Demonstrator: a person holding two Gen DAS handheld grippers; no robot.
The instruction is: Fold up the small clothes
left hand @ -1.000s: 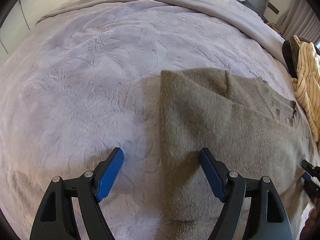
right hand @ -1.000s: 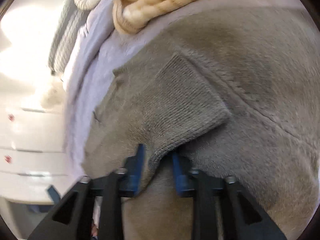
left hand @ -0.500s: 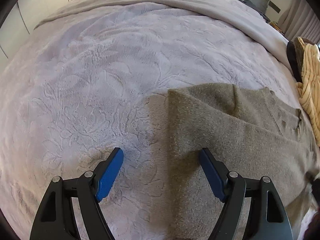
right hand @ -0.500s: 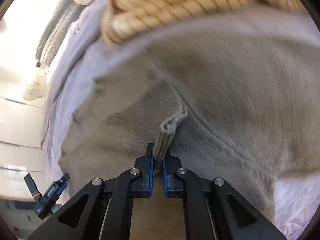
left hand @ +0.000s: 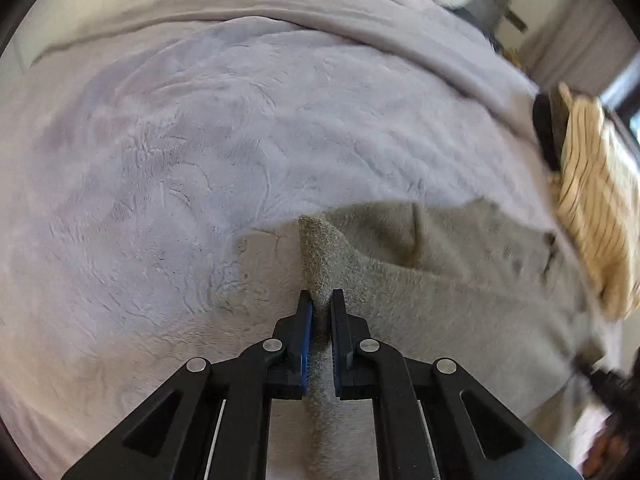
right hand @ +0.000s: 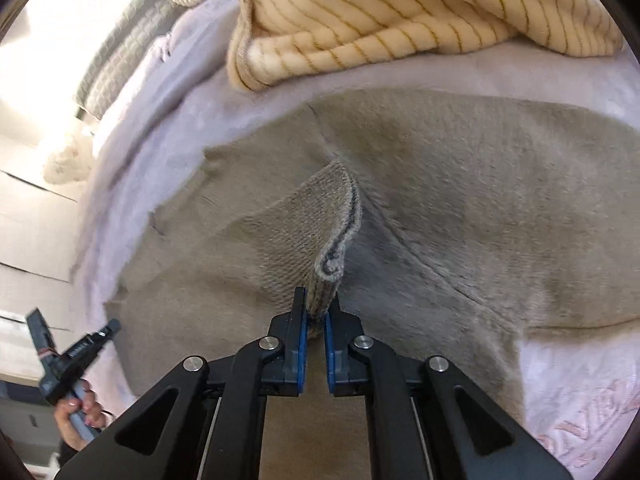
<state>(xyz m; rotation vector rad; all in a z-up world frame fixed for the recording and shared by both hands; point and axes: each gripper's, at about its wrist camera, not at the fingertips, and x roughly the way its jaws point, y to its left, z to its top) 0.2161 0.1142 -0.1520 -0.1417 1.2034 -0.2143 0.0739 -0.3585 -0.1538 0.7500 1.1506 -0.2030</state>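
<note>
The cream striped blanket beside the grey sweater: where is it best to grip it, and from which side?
Probably at the rolled edge of the cream striped blanket, coming from the side of the grey sweater. That edge lies nearest, forms a thick fold standing off the bed cover, and nothing covers it. Both grippers, left and right, are shut on the sweater now.

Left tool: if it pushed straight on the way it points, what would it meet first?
The left tool is already shut on the grey sweater; straight ahead is the sweater's raised corner, then probably the lilac blanket.
</note>
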